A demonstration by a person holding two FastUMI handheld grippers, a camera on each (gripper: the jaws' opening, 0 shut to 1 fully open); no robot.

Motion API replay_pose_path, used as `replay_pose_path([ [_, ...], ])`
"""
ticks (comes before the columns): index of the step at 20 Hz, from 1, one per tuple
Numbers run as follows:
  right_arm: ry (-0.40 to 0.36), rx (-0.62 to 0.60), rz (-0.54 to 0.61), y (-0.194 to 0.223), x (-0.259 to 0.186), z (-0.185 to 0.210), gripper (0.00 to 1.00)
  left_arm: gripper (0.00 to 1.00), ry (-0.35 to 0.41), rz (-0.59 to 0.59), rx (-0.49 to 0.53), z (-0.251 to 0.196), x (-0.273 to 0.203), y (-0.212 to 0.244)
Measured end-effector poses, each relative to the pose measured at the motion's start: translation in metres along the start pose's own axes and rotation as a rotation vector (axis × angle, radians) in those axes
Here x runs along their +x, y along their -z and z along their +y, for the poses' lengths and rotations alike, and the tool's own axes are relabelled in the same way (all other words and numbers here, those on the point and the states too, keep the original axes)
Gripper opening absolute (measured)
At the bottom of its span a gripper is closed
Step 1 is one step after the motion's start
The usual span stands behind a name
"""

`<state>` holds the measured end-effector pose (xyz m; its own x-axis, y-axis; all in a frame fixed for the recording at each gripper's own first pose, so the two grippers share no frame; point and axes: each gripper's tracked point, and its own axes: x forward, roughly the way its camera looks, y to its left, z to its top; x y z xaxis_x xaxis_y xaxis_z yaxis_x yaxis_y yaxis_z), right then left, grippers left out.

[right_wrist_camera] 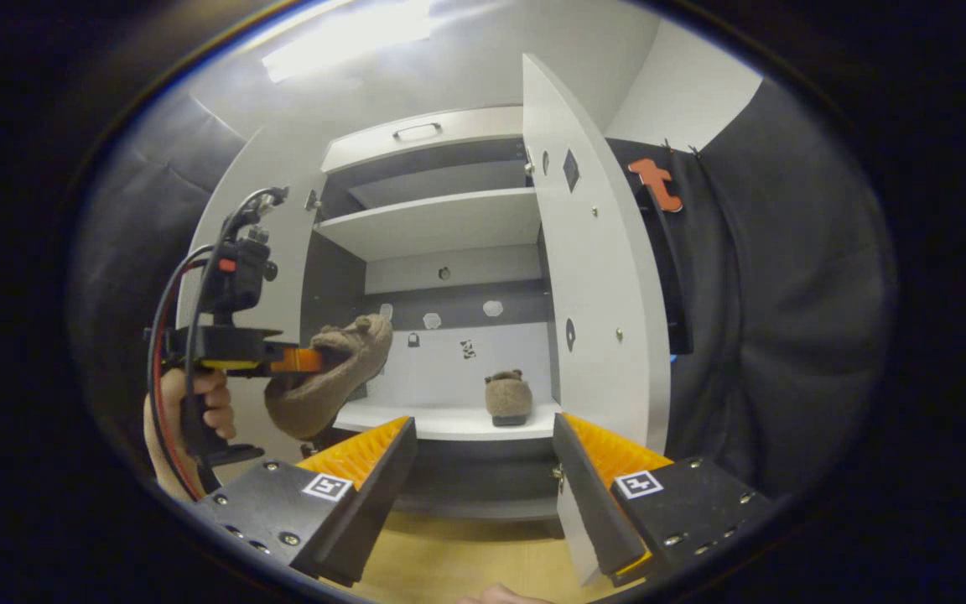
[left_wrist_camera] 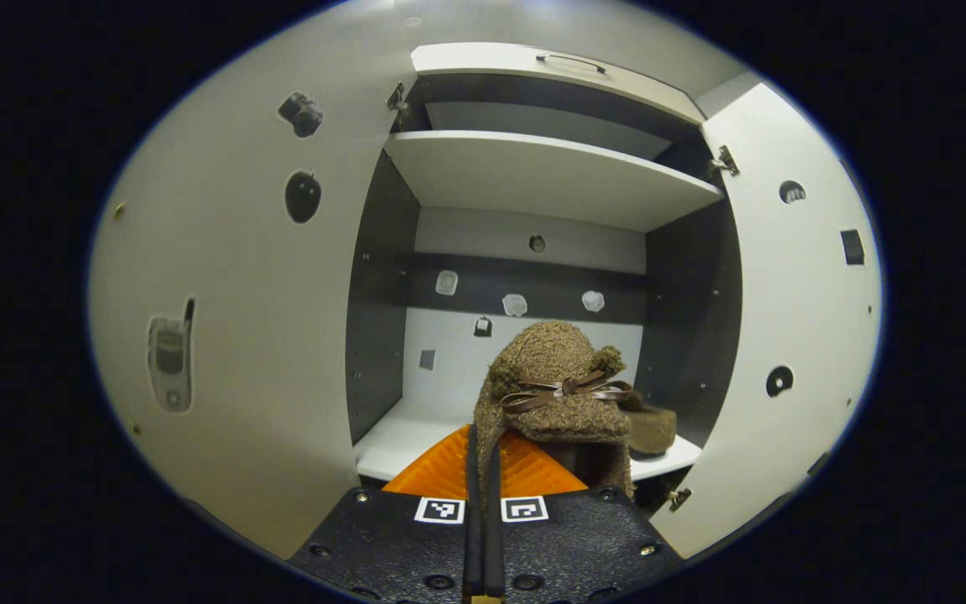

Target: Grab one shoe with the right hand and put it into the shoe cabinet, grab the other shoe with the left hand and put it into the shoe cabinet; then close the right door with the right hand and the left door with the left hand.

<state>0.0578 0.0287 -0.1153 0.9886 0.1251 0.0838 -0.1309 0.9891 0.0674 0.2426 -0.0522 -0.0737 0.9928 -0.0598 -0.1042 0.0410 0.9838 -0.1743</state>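
White, smooth shoe cabinet (right_wrist_camera: 441, 226) stands open, both doors swung wide. On its bottom shelf sits one fuzzy brown shoe (right_wrist_camera: 506, 397). Left tongs (left_wrist_camera: 483, 470) pinch the other fleecy shoe (left_wrist_camera: 563, 394) before the cabinet. Right tongs (right_wrist_camera: 483, 470) are spread.

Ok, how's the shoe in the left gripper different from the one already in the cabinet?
The held shoe hangs in the air in front of the cabinet, pinched by the left gripper; the shelved shoe rests on the bottom shelf, touched by nothing. The held shoe tilts steeply, while the shelved shoe sits flat on its sole. Both are brown and fuzzy, apparently a pair.
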Motion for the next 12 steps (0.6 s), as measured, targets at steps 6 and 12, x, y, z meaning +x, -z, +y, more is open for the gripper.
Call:
replay_pose_path([
  [6, -0.027, -0.010, -0.012, -0.003, 0.002, 0.003, 0.98, 0.02, -0.024, 0.053, -0.062, -0.002, 0.088, 0.002],
  [12, -0.037, -0.025, 0.003, 0.002, 0.002, 0.005, 0.98, 0.02, -0.034, 0.186, -0.105, -0.004, 0.156, 0.052],
])
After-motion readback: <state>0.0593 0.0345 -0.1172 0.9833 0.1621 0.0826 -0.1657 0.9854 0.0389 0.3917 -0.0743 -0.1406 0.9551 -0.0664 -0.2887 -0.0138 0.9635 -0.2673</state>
